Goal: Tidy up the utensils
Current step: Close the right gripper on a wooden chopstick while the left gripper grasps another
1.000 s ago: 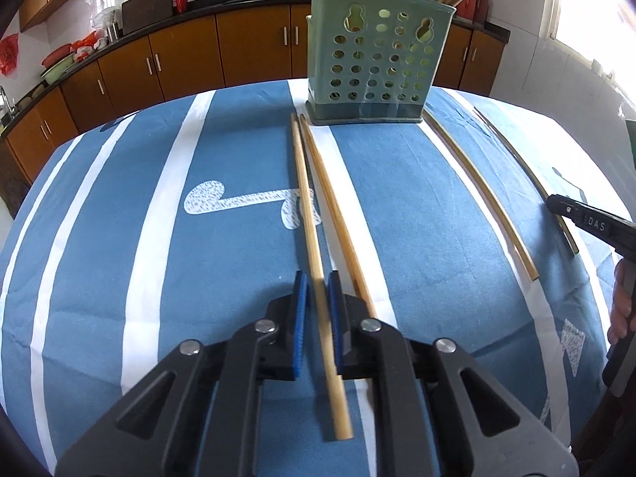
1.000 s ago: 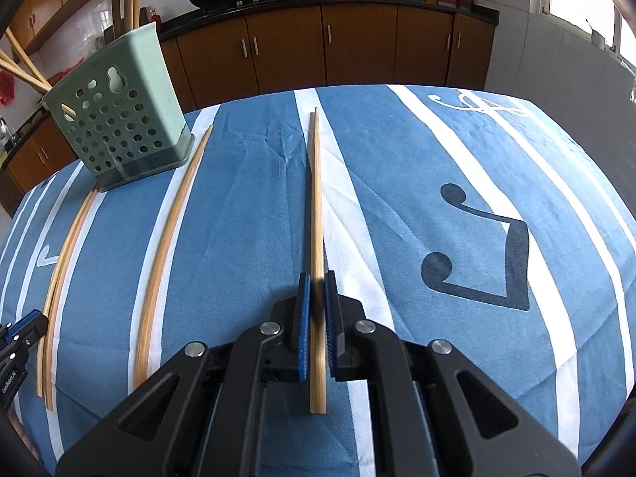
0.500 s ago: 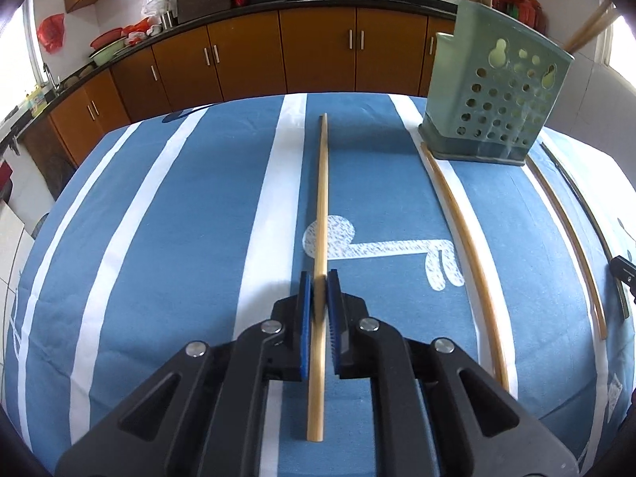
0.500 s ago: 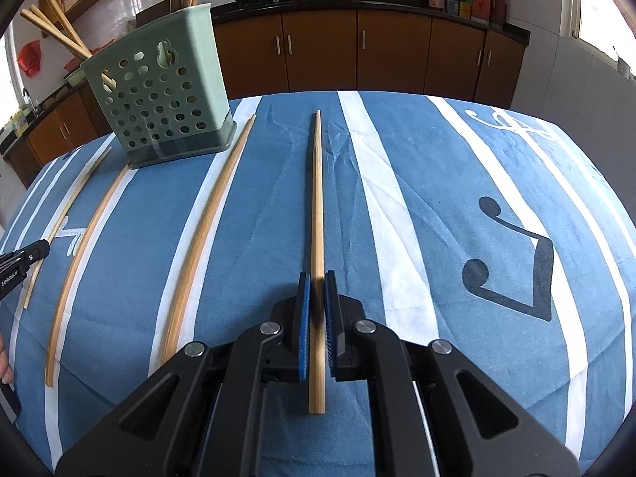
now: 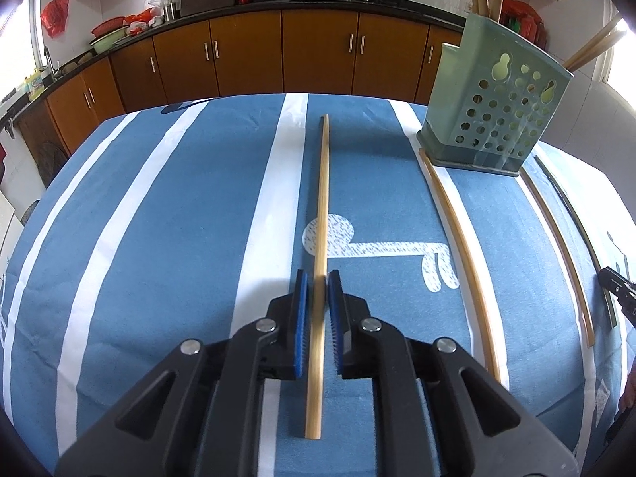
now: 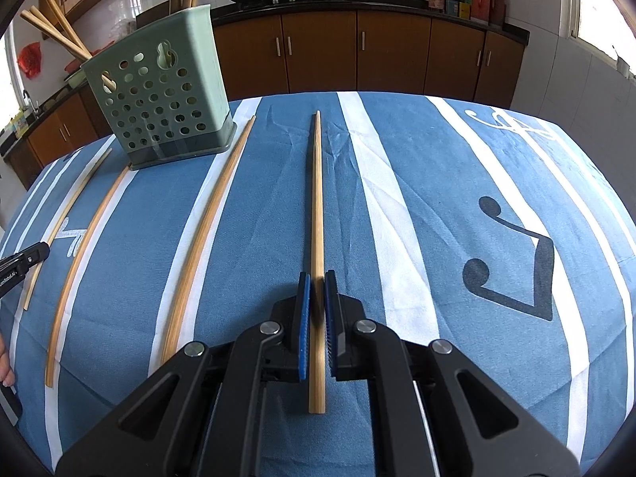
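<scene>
Currently I hold one chopstick in each hand. The left gripper (image 5: 317, 292) has its fingers nearly closed around a chopstick (image 5: 321, 214); a sliver of daylight shows beside the shaft, so I judge the grip light, and the fingers have just been easing apart slightly with the stick between them. The right gripper (image 6: 317, 292) is clamped tight on a second chopstick (image 6: 317, 206). Both sticks point forward over the striped cloth of the worktop (image 6: 437, 238). The green holder (image 6: 163, 107) stands upright at the far side of the worktop, with several sticks already leaning inside it, so part of the task is done. Remaining: the two held sticks, plus three loose chopsticks (image 6: 206, 238) lying on the cloth near the holder's base. I estimate the job at roughly its middle stage.
</scene>
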A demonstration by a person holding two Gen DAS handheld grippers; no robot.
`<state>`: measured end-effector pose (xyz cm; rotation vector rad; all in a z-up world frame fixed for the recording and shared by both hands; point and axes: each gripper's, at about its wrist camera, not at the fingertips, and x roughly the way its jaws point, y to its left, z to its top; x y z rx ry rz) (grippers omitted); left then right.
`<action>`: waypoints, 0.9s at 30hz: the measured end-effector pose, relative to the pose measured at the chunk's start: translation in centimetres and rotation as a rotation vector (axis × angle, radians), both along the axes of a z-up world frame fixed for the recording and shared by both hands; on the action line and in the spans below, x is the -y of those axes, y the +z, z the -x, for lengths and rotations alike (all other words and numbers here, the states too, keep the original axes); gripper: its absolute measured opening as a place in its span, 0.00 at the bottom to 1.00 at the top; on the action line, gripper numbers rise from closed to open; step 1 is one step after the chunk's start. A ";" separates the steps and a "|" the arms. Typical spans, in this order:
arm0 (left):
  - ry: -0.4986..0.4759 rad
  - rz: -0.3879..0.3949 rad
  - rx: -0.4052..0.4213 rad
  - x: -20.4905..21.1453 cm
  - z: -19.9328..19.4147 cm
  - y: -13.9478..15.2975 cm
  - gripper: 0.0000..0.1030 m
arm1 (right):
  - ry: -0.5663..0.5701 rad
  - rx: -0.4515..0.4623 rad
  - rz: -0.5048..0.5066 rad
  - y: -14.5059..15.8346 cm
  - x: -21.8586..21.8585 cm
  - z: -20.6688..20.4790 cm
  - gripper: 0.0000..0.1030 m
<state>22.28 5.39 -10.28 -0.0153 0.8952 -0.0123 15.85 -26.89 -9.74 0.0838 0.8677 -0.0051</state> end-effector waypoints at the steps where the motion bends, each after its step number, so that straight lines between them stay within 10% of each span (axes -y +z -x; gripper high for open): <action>1: 0.000 0.002 0.000 0.0 0.0 0.0 0.13 | 0.000 0.000 -0.001 0.0 0.0 0.0 0.08; 27: -0.029 -0.034 -0.001 0.6 0.8 0.0 0.18 | 0.001 0.000 -0.016 0.0 0.1 0.4 0.08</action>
